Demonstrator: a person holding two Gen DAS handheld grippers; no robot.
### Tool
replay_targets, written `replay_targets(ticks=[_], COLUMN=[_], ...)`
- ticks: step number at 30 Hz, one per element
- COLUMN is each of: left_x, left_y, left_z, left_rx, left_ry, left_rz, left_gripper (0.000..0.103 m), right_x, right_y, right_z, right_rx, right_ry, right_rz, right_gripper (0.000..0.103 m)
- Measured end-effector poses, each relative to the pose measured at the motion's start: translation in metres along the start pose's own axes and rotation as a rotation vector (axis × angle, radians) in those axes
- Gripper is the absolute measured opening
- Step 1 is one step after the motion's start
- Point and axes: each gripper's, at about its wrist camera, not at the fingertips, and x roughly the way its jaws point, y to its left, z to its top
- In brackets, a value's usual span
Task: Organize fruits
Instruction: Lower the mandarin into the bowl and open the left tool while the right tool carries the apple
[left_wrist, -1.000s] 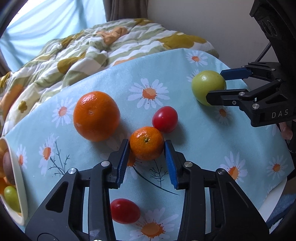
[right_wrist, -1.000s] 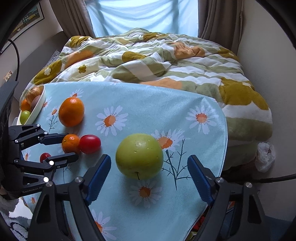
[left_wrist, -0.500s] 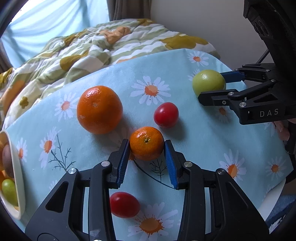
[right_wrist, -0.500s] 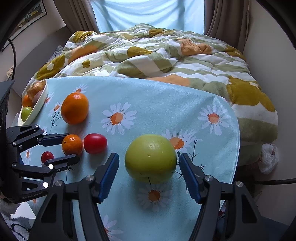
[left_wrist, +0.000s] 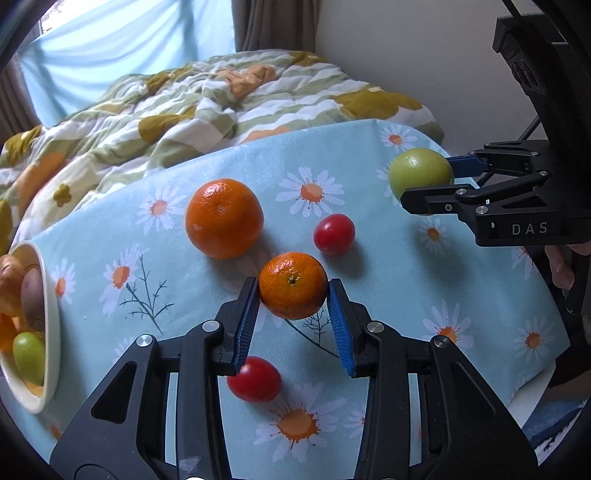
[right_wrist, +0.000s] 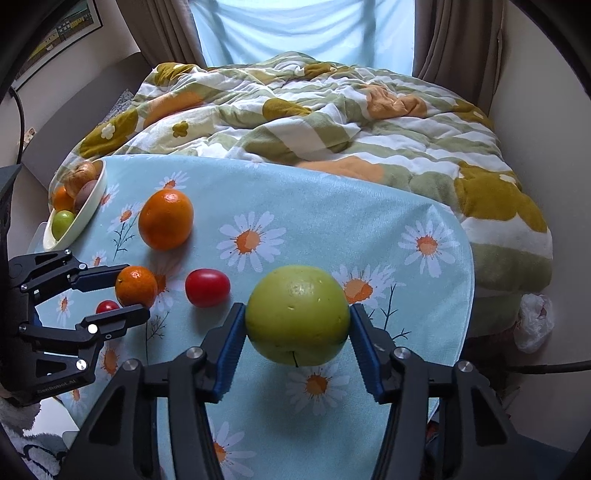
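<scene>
My left gripper (left_wrist: 292, 282) is shut on a small mandarin (left_wrist: 293, 285), held just above the daisy tablecloth (left_wrist: 388, 295). The right gripper (right_wrist: 297, 309) has its jaws closing around a green apple (right_wrist: 297, 319), and both blue pads touch its sides. In the left wrist view, the apple (left_wrist: 419, 173) shows at the far right inside the right gripper (left_wrist: 424, 181). A large orange (left_wrist: 223, 218) and two red tomatoes (left_wrist: 334, 234) (left_wrist: 254, 378) lie on the cloth. A cream bowl (left_wrist: 51, 332) with several fruits sits at the left edge.
A rumpled green, white and mustard quilt (right_wrist: 332, 122) covers the bed behind the table. The tablecloth's rounded edge (right_wrist: 469, 280) drops off at the right, with a white plastic bag (right_wrist: 533, 321) on the floor beyond. A curtained window is at the back.
The right jaws have drawn in from wide apart until the pads meet the green apple. The left gripper has risen a little with the mandarin, so the cloth looks farther away.
</scene>
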Motion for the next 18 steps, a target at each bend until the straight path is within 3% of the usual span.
replay_targets(ticks=[18], left_x=[-0.106], left_y=[0.032], left_z=[-0.008], left_rx=[-0.081], left_ry=[-0.164], left_rz=[0.065], left_gripper=[0.044], right_x=[-0.068], right_y=[0.07], right_z=[0.017], right_rx=[-0.056], right_ry=[-0.106], right_rz=[0.048], right_gripper=[0.051])
